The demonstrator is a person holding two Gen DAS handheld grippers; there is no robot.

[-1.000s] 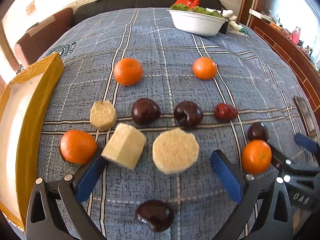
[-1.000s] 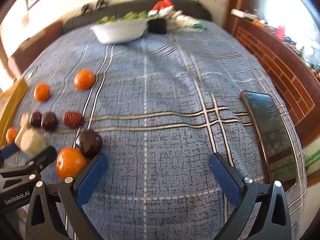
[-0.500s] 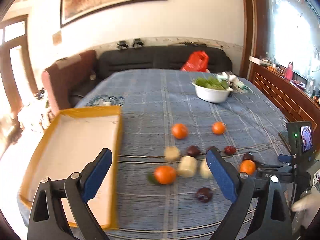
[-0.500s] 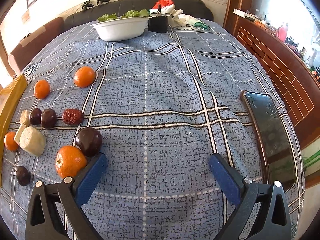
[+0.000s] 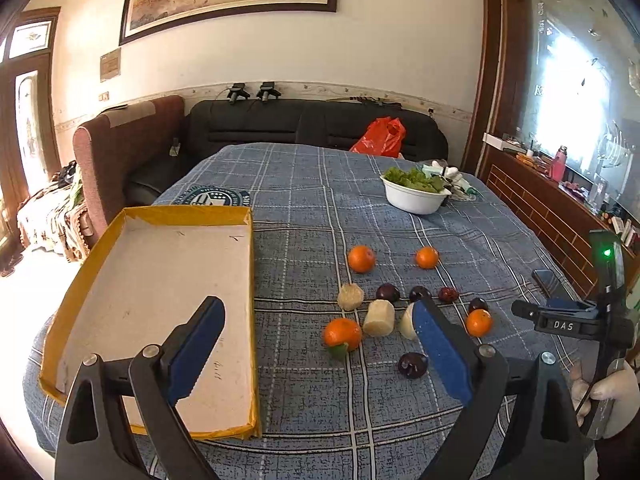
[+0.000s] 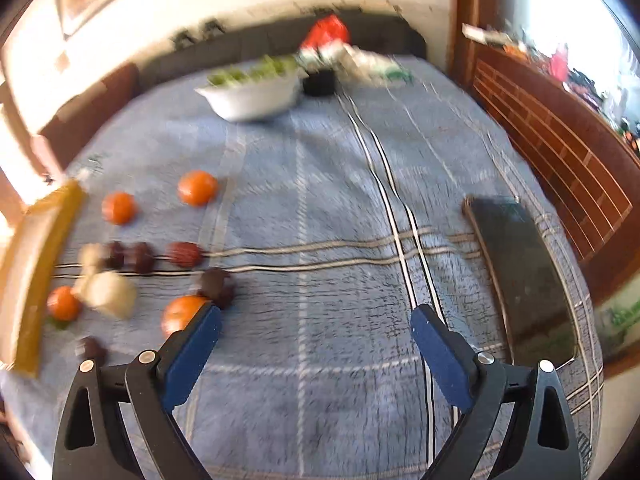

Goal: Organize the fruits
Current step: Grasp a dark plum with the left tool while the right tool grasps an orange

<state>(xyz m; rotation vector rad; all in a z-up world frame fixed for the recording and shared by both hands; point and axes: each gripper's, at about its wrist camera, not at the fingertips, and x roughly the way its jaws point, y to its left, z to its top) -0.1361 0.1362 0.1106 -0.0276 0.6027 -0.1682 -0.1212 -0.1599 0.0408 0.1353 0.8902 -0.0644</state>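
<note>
While held above worktop (image 5: 312, 200), left hand-held gripper (image 5: 316, 344) spread wide, holding nothing. Yellow-rimmed tray (image 5: 248, 280) at left. Oranges (image 5: 342, 333), plums (image 5: 412, 365), pale chunks (image 5: 379, 312) scattered mid-worktop, outside tray. Right hand-held gripper (image 6: 316, 340) wide, unloaded.

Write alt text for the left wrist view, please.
An open left gripper, jaws wide apart and empty, hovers over a blue plaid tablecloth. An empty yellow-rimmed tray lies at left; oranges, dark plums and pale chunks scatter at right.
</note>
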